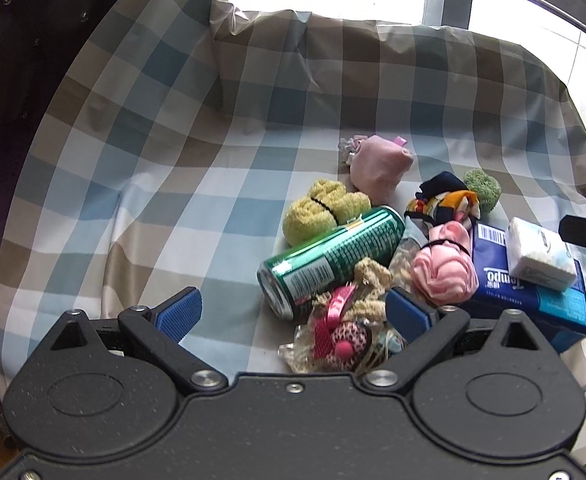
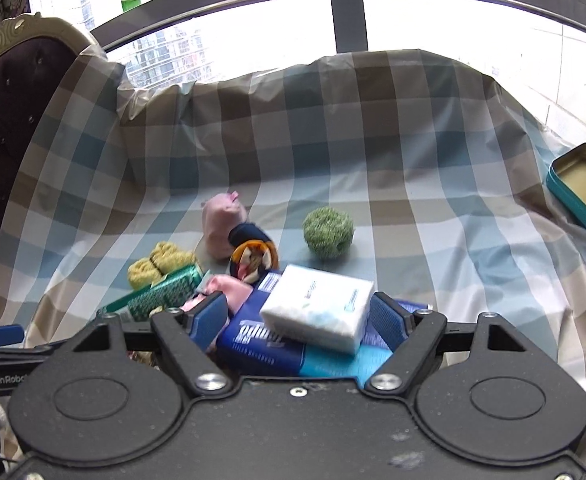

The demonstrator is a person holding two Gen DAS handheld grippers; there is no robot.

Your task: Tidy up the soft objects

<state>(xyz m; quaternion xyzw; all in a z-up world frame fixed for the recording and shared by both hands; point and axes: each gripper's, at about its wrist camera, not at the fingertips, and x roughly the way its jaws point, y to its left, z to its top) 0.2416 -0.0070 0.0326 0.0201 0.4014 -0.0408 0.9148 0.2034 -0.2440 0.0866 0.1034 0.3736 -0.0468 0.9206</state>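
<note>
A pile of things lies on a checked cloth (image 1: pixel 173 184). In the left wrist view I see a yellow-green rolled towel (image 1: pixel 321 210), a pink pouch (image 1: pixel 377 168), a multicoloured sock bundle (image 1: pixel 445 200), a green knitted ball (image 1: pixel 483 190), a pink rolled cloth (image 1: pixel 445 268), a green can (image 1: pixel 333 260) and a lace sachet with a pink ribbon (image 1: pixel 345 320). My left gripper (image 1: pixel 293 312) is open, with the sachet between its fingers. My right gripper (image 2: pixel 299 316) is open around a white tissue pack (image 2: pixel 319 306) that lies on a blue tissue box (image 2: pixel 261 340).
A teal tin lid (image 2: pixel 585 188) lies on the cloth at the right edge. A dark upholstered chair (image 2: pixel 9 112) stands at the left. The cloth rises at the back in front of a window (image 2: pixel 253 32).
</note>
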